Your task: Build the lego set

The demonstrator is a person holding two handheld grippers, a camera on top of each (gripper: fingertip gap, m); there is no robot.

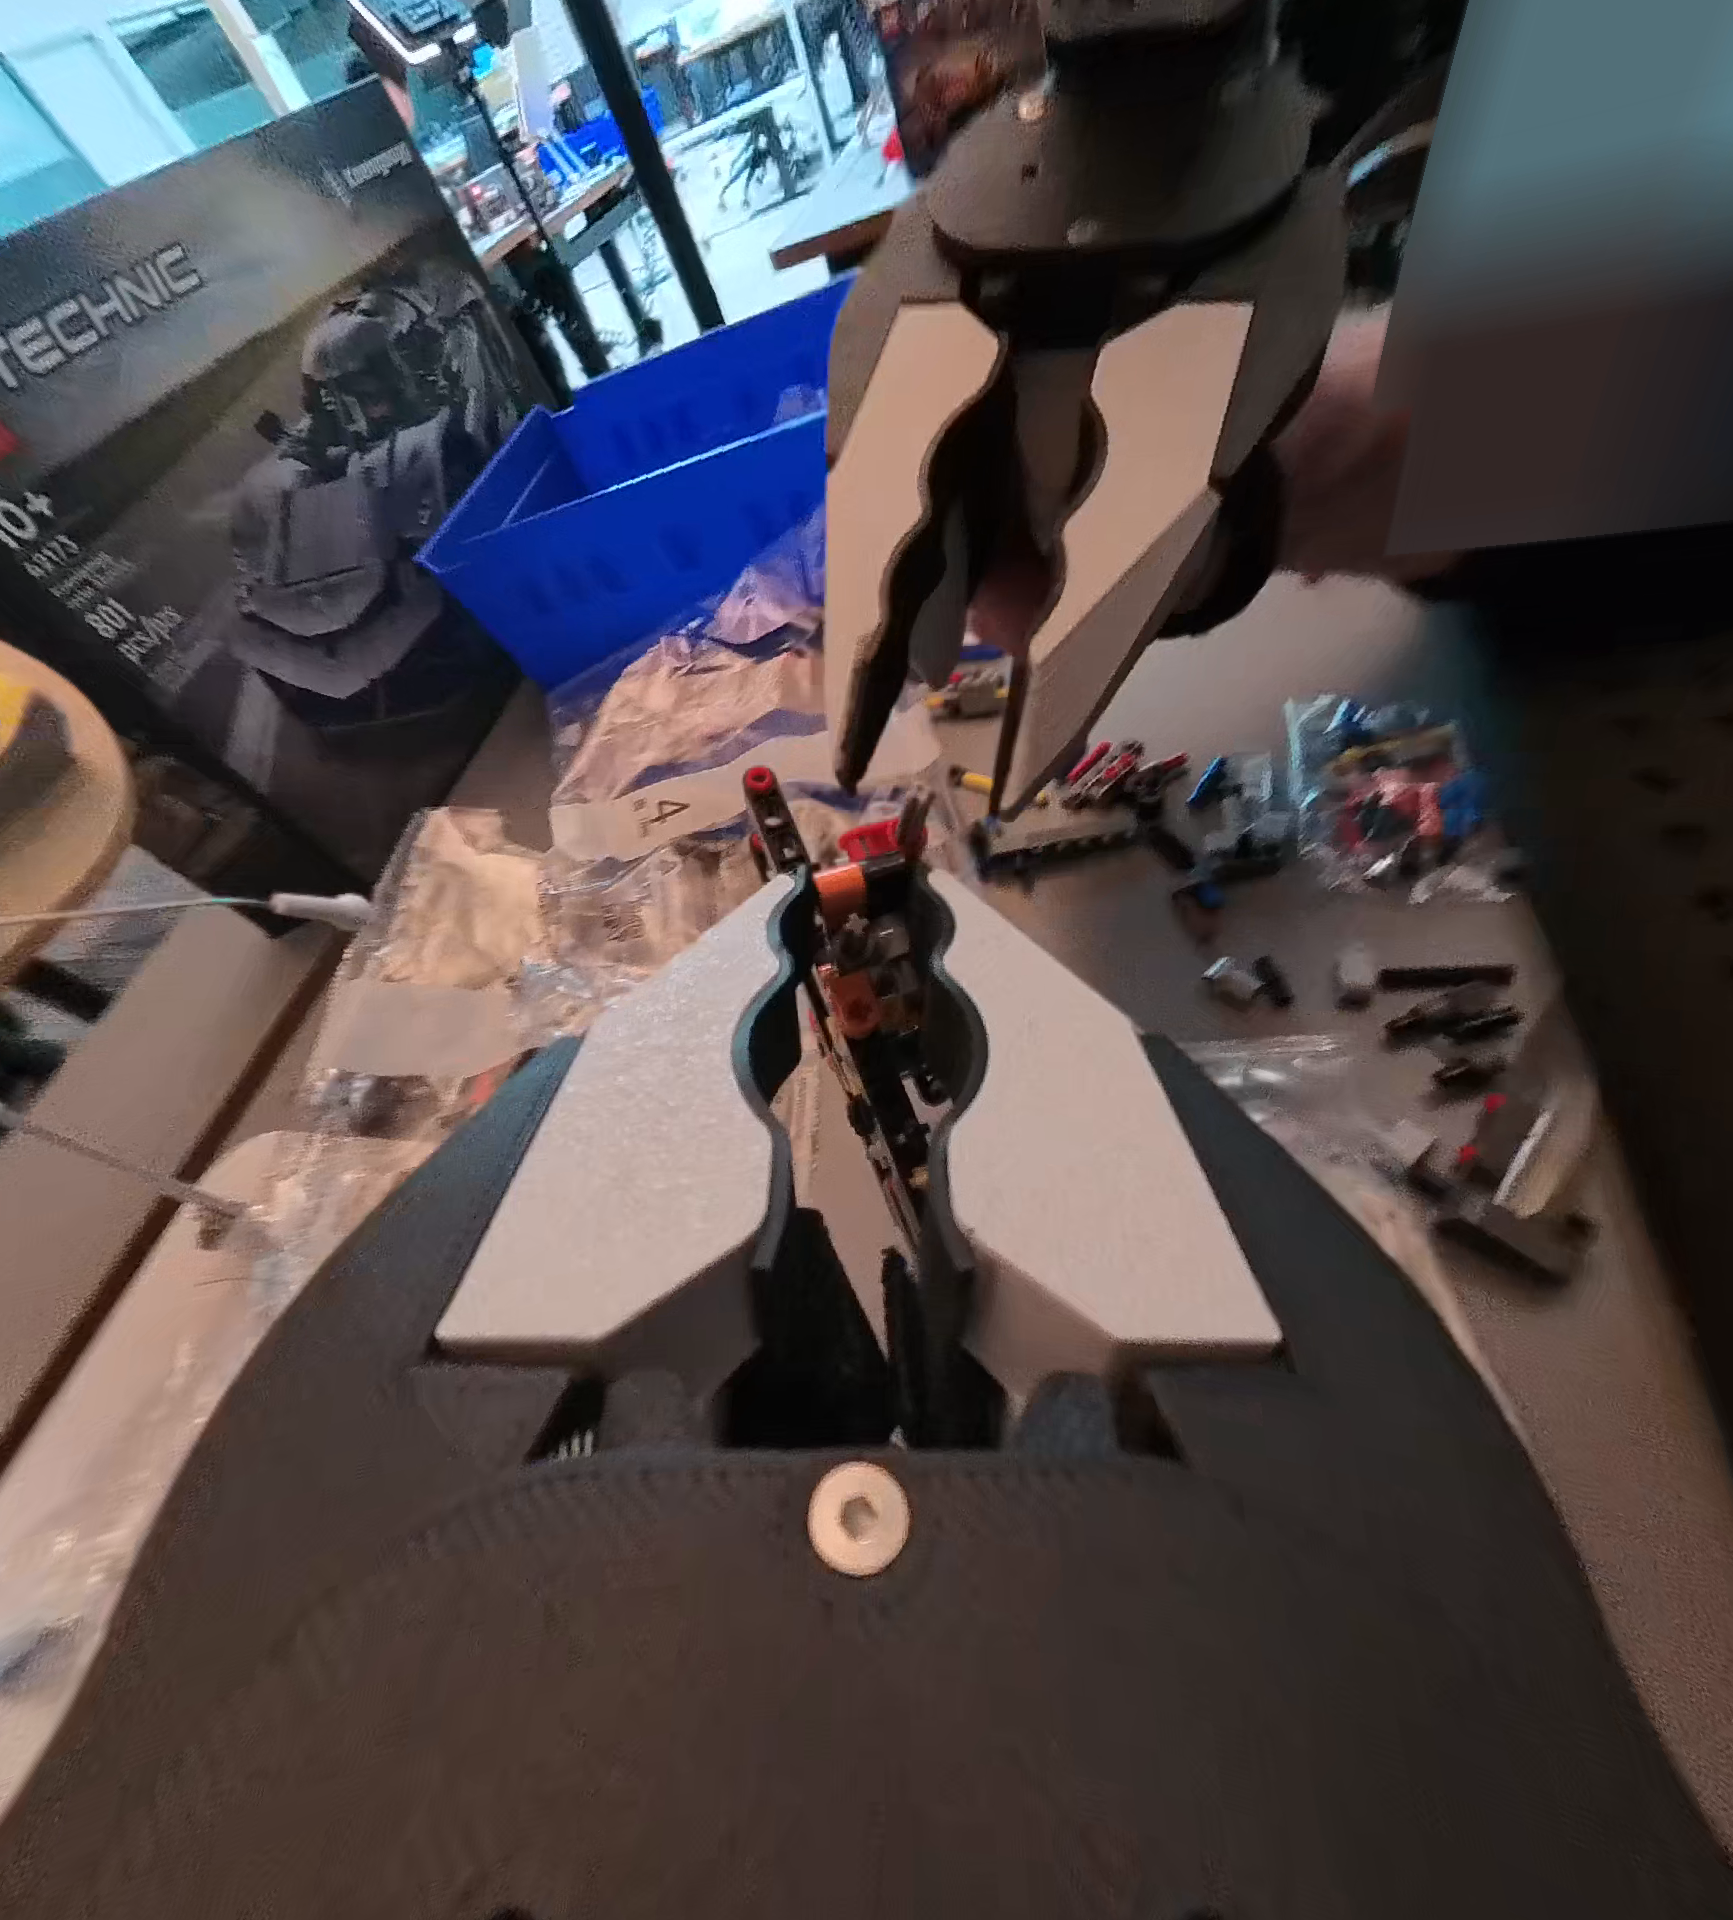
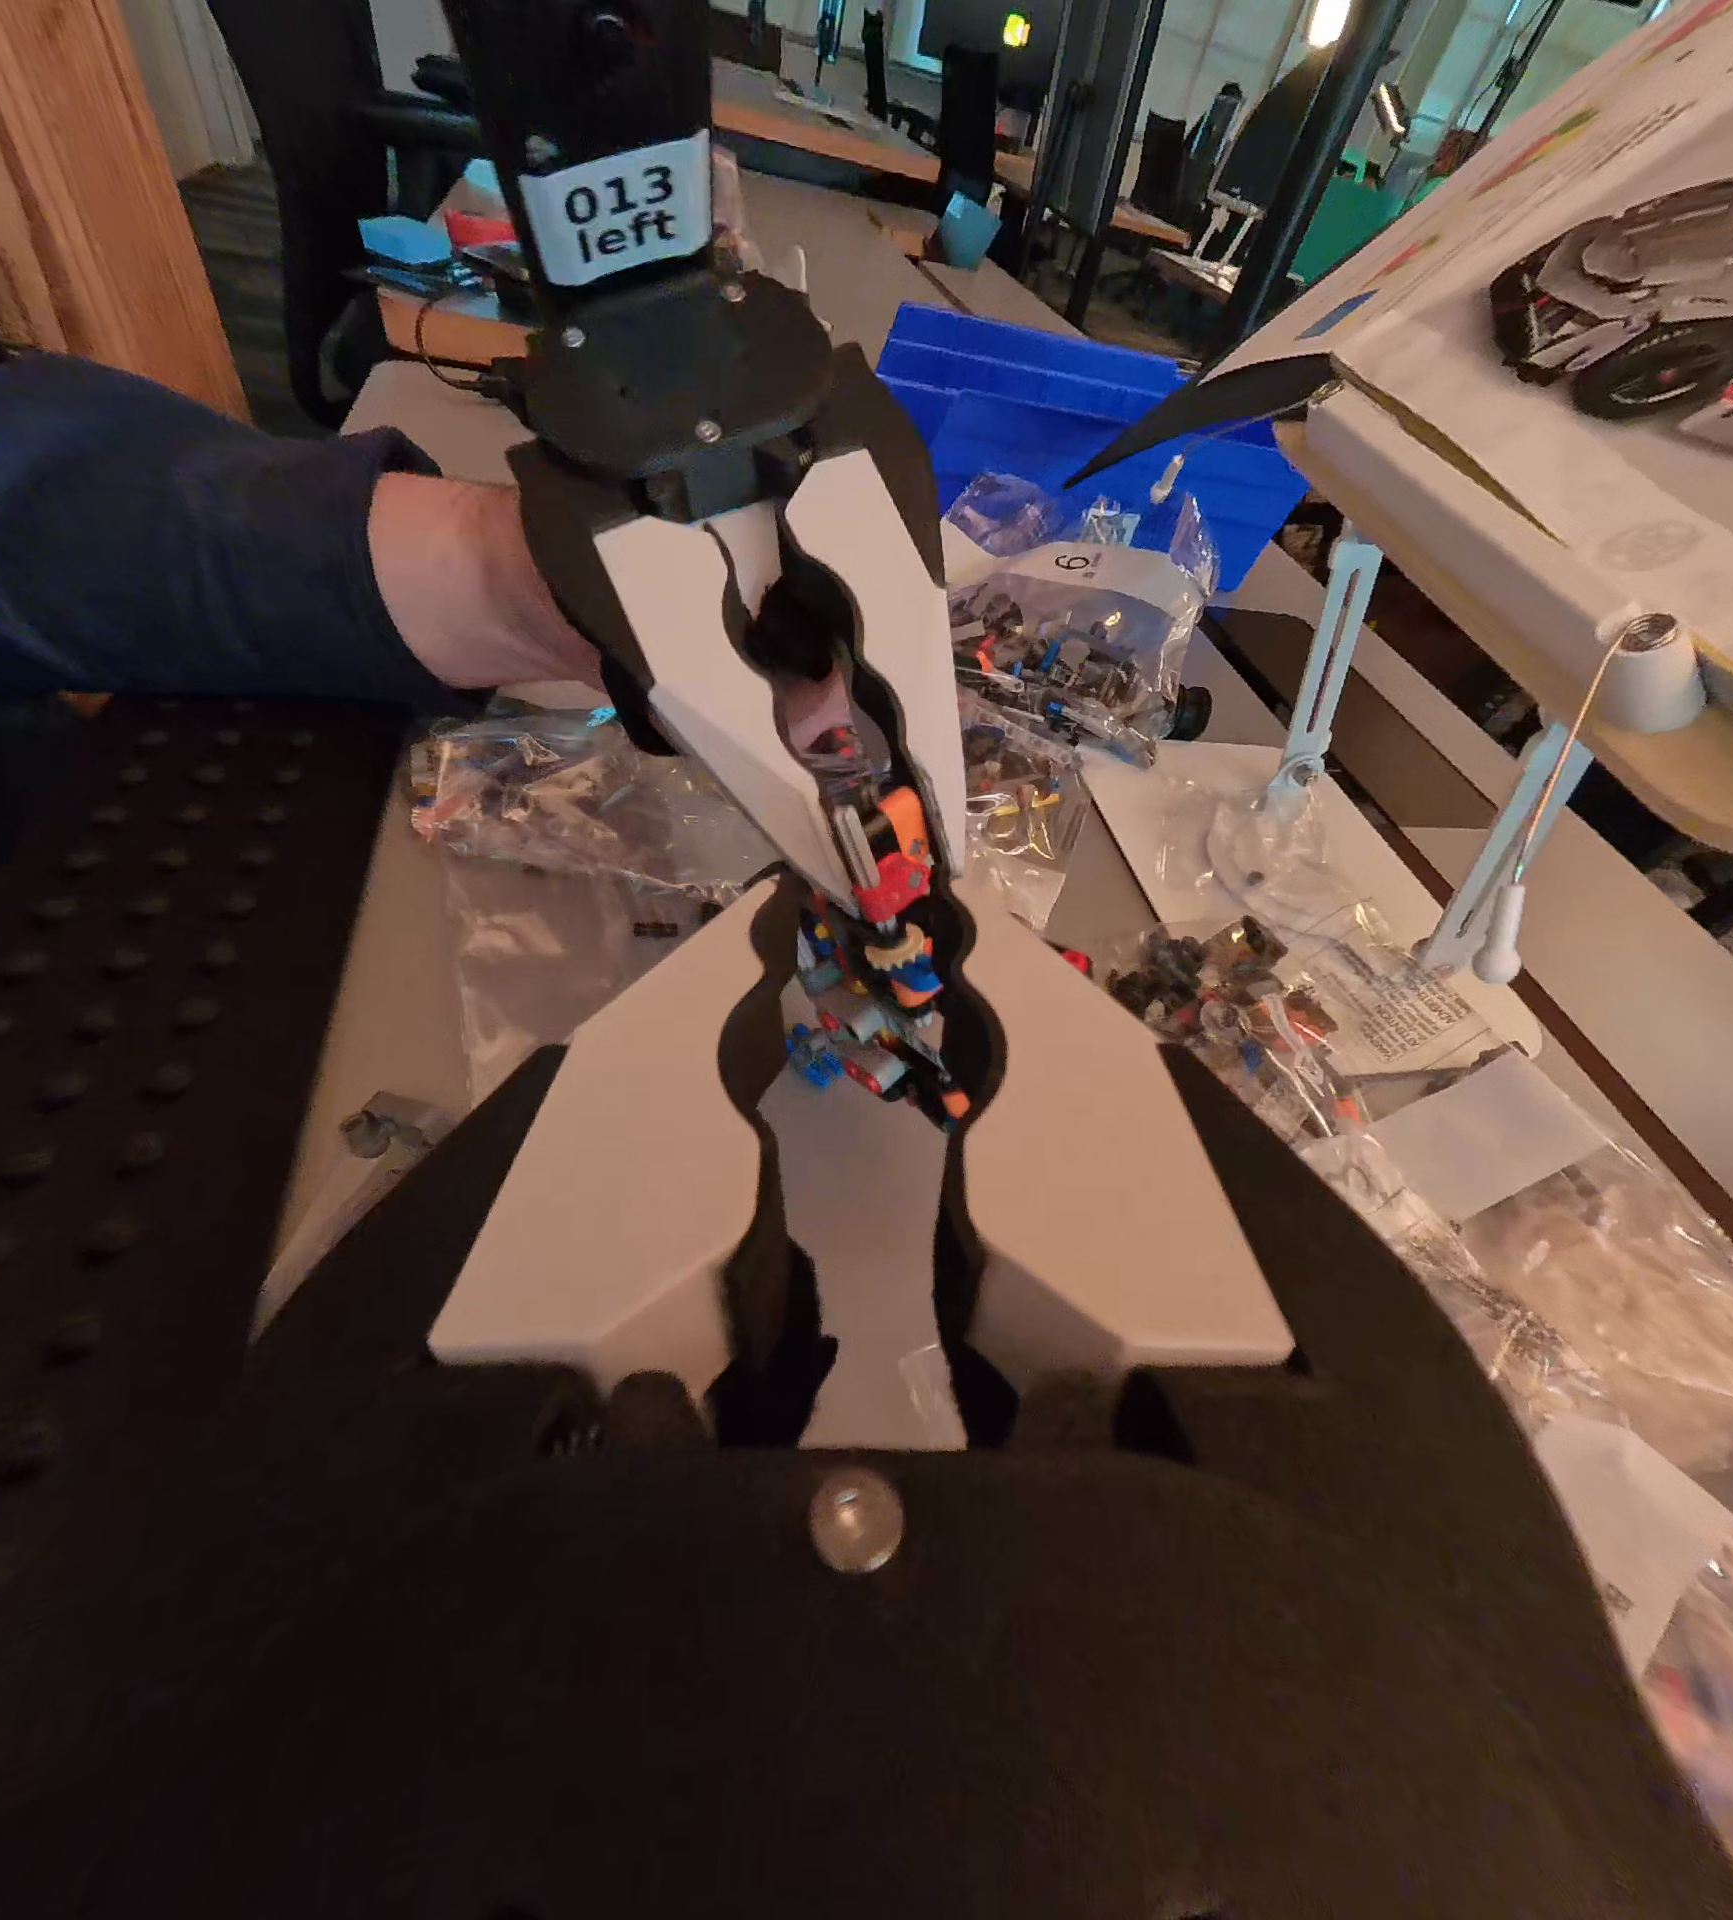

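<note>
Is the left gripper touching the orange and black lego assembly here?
Touching. In the left wrist view the left gripper has its jaws closed on the lego assembly; the right wrist view shows the same grip.

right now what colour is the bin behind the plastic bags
Blue bin; clearest in the left wrist view.

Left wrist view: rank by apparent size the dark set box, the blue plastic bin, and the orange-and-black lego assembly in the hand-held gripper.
1. Dark cardboard set box, largest, though nearer the camera than the bin.
2. Blue plastic bin.
3. Orange-and-black lego assembly, smallest, despite being closest, clamped in the left hand-held gripper.
</note>
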